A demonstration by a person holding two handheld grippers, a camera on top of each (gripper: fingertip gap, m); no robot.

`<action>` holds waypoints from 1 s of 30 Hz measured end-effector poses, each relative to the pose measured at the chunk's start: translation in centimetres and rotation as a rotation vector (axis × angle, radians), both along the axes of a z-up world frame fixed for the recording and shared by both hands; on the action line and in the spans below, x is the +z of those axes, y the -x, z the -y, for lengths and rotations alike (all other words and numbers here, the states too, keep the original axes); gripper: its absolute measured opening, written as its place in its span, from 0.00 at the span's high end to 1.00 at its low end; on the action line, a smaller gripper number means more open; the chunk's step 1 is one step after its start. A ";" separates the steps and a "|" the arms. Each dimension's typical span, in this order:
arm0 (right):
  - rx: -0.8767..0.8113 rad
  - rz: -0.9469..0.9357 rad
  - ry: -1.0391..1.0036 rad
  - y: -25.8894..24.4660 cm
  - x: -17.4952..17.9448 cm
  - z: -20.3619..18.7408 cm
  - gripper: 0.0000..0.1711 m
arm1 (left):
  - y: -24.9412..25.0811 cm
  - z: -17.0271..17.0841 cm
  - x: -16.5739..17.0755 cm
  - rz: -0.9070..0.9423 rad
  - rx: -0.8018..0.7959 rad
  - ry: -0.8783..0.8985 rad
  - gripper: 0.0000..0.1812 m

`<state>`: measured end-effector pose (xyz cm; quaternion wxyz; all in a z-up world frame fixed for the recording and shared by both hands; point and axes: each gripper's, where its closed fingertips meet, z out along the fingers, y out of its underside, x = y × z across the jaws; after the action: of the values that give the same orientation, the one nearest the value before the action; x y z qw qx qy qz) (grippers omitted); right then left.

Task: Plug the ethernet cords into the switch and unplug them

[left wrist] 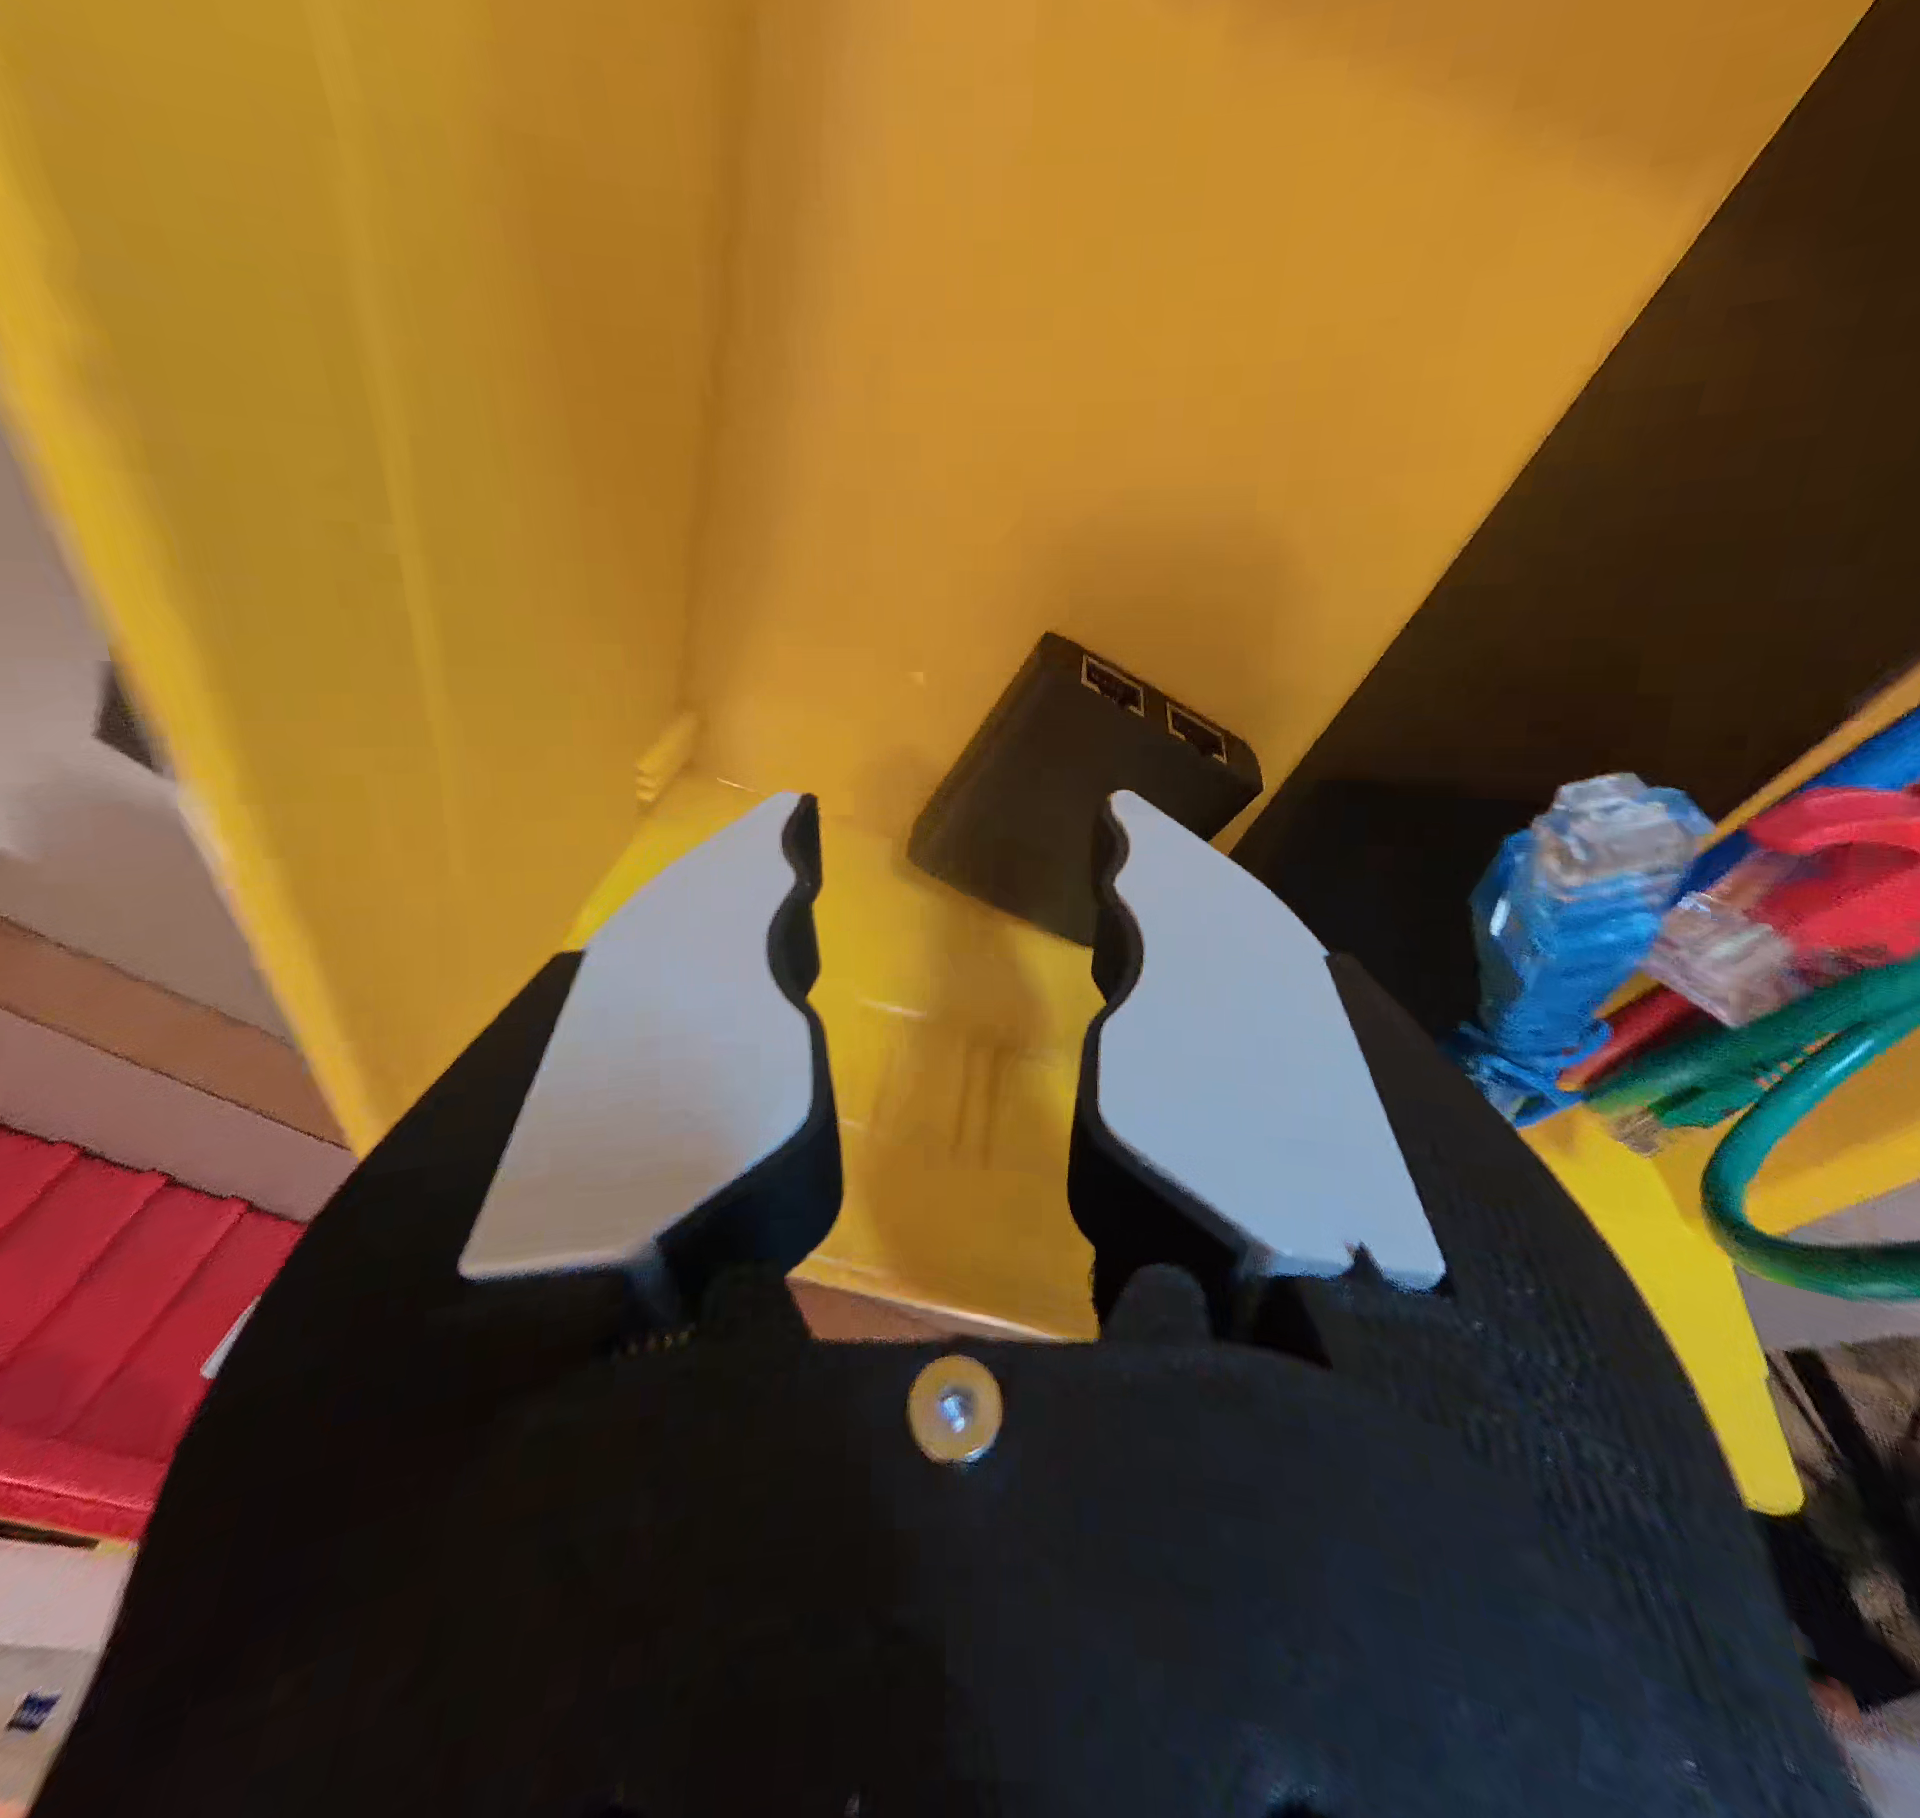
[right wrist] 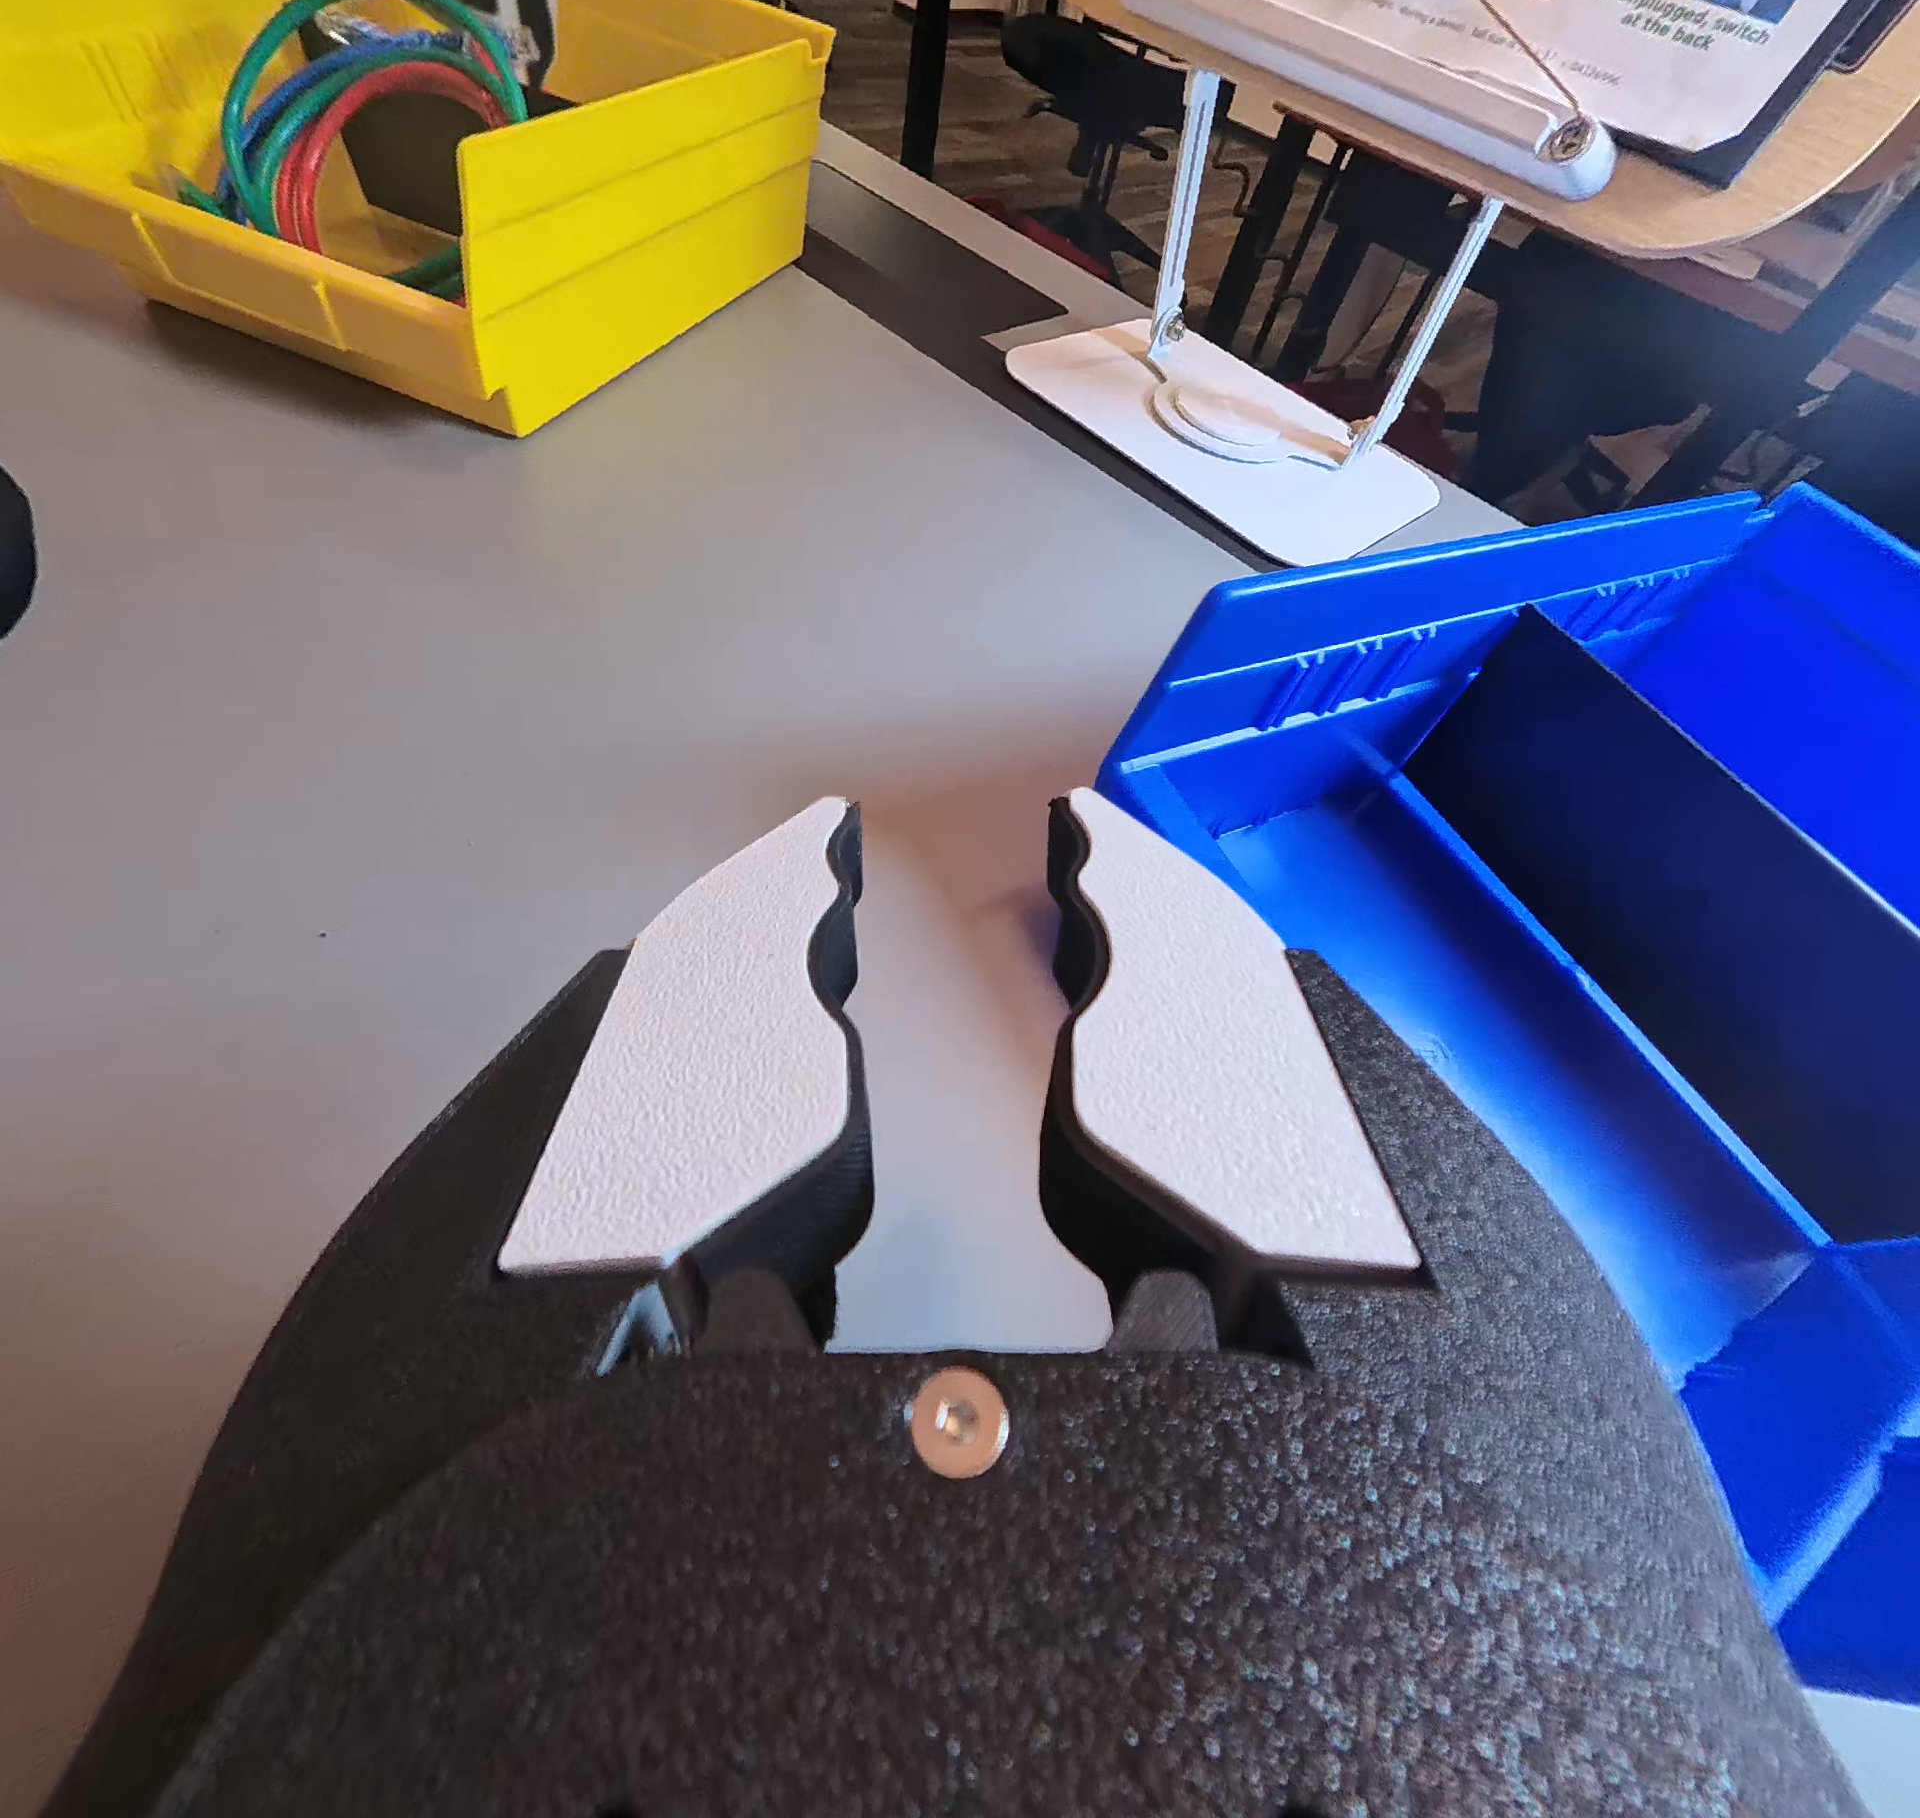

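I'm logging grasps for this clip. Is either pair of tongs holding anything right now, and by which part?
Nothing is held. The left tongs are open above the switch; the right tongs are open over the bare table.

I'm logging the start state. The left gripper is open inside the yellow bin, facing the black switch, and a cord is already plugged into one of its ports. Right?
Not quite. In the left wrist view both ports of the switch are empty; the cords lie loose beside it. The left gripper is open in the yellow bin.
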<state>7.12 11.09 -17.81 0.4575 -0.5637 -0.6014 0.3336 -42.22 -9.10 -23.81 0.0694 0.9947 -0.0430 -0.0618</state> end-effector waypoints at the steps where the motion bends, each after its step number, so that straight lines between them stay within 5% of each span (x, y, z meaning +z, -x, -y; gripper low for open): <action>1: 0.001 0.004 0.001 0.0 -0.1 0.0 0.80 | -0.2 0.4 -0.6 0.014 -0.002 0.032 0.70; 12: -0.003 0.061 0.041 0.4 -2.1 -0.5 0.80 | -2.2 2.8 -2.8 0.202 -0.087 0.201 0.63; 19: -0.005 0.068 0.084 0.6 -2.6 -0.6 0.80 | -2.9 1.7 -3.1 0.302 -0.078 0.089 0.69; 30: -0.011 0.068 0.073 0.6 -2.5 -0.6 0.80 | -1.7 -0.6 -3.6 0.171 -0.197 0.013 0.67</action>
<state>6.56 11.66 -20.29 0.4177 -0.5945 -0.6007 0.3334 -40.51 -8.55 -27.45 0.0657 0.9868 -0.1469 0.0171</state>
